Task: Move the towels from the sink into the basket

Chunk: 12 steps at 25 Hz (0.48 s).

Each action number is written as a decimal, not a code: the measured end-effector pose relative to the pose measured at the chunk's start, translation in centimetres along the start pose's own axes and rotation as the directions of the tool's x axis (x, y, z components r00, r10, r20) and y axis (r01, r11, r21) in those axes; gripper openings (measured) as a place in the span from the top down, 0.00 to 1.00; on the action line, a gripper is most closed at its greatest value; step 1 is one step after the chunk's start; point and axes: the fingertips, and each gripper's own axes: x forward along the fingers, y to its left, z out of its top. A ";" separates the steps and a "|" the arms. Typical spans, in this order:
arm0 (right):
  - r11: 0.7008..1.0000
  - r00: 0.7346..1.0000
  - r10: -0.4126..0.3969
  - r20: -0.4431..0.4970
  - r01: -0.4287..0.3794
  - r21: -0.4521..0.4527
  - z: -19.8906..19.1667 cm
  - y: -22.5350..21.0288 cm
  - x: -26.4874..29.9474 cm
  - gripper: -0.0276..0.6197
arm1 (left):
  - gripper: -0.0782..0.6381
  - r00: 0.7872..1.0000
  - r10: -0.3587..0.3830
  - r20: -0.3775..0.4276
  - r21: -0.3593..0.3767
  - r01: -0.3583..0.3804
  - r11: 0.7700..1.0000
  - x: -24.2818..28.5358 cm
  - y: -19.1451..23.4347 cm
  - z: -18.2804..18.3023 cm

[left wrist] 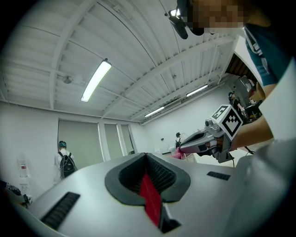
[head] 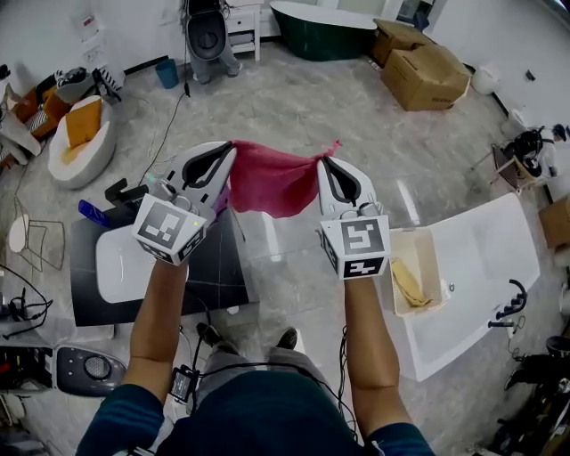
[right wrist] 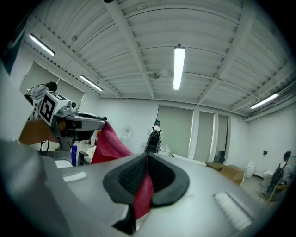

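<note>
A red towel (head: pixel 272 178) hangs stretched in the air between my two grippers, in front of my chest. My left gripper (head: pixel 229 153) is shut on its left corner, and red cloth (left wrist: pixel 150 199) shows pinched in its jaws. My right gripper (head: pixel 324 164) is shut on the right corner, where a red fold (right wrist: pixel 142 194) sits between the pads. The white sink (head: pixel 120 267) lies below left on a dark counter. Below right stands the cream basket (head: pixel 429 245) with a yellow towel (head: pixel 410 283) in it.
A white tub (head: pixel 481 258) with a black faucet (head: pixel 512 307) lies beside the basket. Cardboard boxes (head: pixel 426 67) and a dark green tub (head: pixel 321 27) stand far back. A round seat with an orange cushion (head: pixel 82 125) is at far left. A person with a backpack (right wrist: pixel 153 138) stands in the distance.
</note>
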 end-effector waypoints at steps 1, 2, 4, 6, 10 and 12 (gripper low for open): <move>1.000 1.000 -0.012 0.000 0.012 0.002 -0.2 -0.9 -0.6 0.93 | 0.88 1.000 -0.014 0.004 0.006 0.014 1.000 0.9 -0.9 0.4; 1.000 1.000 -0.023 0.000 0.023 0.006 -0.3 -1.9 -1.2 0.93 | 0.88 1.000 -0.027 0.008 0.013 0.027 1.000 1.8 -1.8 0.8; 0.999 0.999 -0.048 0.001 0.048 0.012 -0.7 -4.0 -2.5 0.93 | 0.88 0.999 -0.053 0.012 0.019 0.052 0.998 3.5 -3.5 1.4; 0.997 0.997 -0.076 -0.002 0.076 0.018 -1.2 -5.8 -3.6 0.93 | 0.88 0.997 -0.081 0.015 0.022 0.081 0.996 5.0 -4.9 1.6; 0.992 0.992 -0.125 -0.012 0.126 0.026 -2.0 -8.8 -5.6 0.93 | 0.88 0.990 -0.142 0.017 0.036 0.141 0.989 7.9 -7.6 2.4; 0.988 0.989 -0.149 -0.017 0.149 0.028 -2.2 -10.4 -6.6 0.93 | 0.88 0.986 -0.166 0.022 0.037 0.166 0.985 9.3 -8.8 2.9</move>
